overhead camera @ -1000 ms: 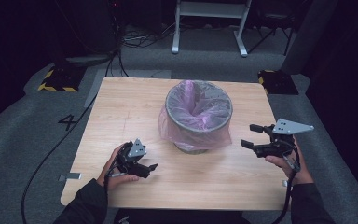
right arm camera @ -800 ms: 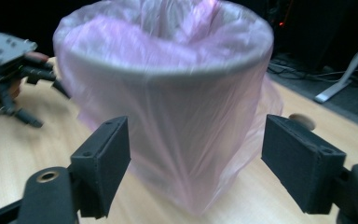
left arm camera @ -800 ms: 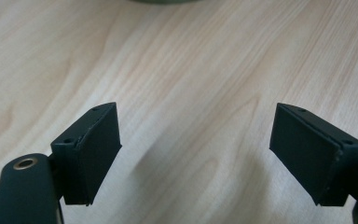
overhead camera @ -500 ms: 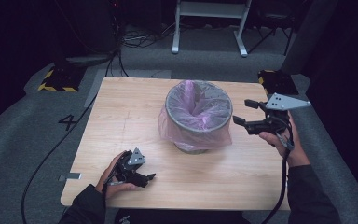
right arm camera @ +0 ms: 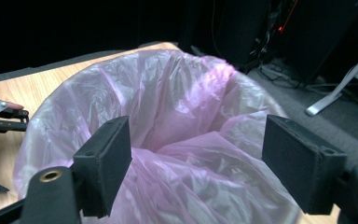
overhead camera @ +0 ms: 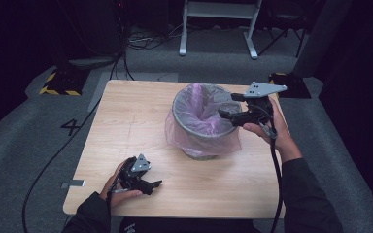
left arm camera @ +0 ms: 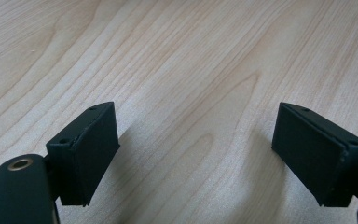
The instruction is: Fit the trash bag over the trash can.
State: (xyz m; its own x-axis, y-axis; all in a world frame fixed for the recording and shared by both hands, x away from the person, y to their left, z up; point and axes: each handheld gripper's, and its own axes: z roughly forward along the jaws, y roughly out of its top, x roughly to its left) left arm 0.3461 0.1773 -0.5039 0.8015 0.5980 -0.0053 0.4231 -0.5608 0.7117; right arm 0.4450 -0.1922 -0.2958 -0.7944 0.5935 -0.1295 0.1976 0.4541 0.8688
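A grey waste bin (overhead camera: 199, 145) lined with a pink plastic bag (overhead camera: 201, 119) stands mid-table. My right gripper (overhead camera: 227, 107) hovers at the bin's right rim, pointing left over the opening. Its jaws are open, with nothing between them. In the right gripper view the crumpled pink bag (right arm camera: 182, 107) spreads out beyond the open right gripper (right arm camera: 198, 140). My left gripper (overhead camera: 153, 187) rests low on the wooden table (overhead camera: 126, 111) near the front edge, left of the bin. In the left gripper view the left gripper (left arm camera: 196, 130) stands open over bare wood (left arm camera: 182, 56).
The table's right edge lies just behind my right hand. A cable (overhead camera: 274, 179) trails from the right gripper along the forearm. Grey carpet (overhead camera: 39, 126) surrounds the table, with a white metal stand (overhead camera: 218, 26) at the back. The left gripper (right arm camera: 0, 119) appears far left in the right gripper view.
My right gripper rose from the table's right side and moved left and away, up to the bin's right rim, still open. The left gripper has hardly shifted.
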